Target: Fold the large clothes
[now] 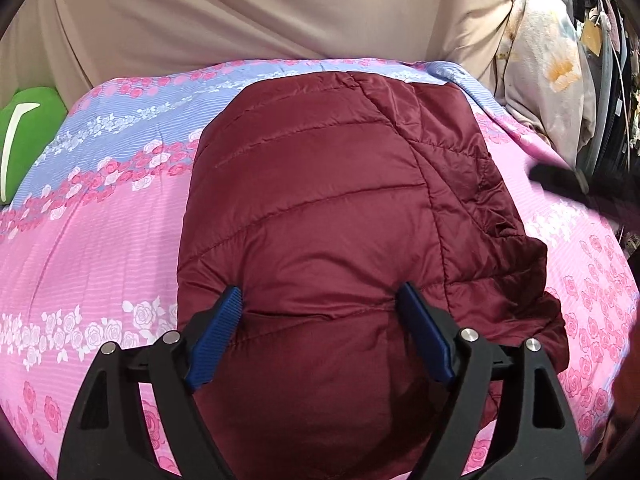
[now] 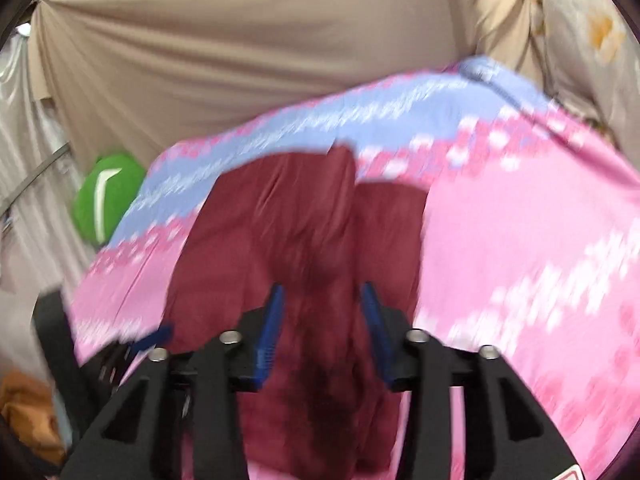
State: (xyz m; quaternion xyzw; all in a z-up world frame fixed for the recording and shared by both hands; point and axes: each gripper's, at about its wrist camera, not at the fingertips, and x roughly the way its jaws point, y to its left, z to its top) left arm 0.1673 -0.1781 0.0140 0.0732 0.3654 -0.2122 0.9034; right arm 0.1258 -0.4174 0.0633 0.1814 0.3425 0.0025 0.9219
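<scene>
Jacket (image 1: 320,216), dark red and quilted, lies folded lengthwise on a bedspread (image 1: 100,248) patterned in pink and pale blue with roses. Over its near end the left gripper (image 1: 320,304) sits with its blue pads (image 1: 218,336) spread wide, the fabric between them but not pinched. From the right wrist view, which is blurred, the right gripper (image 2: 322,304) also stands apart above the same jacket (image 2: 280,224), with nothing clamped between its fingers. A beige sheet (image 1: 256,12) hangs behind the bed, and a green cushion (image 1: 24,132) sits at the bedspread's far left edge.
</scene>
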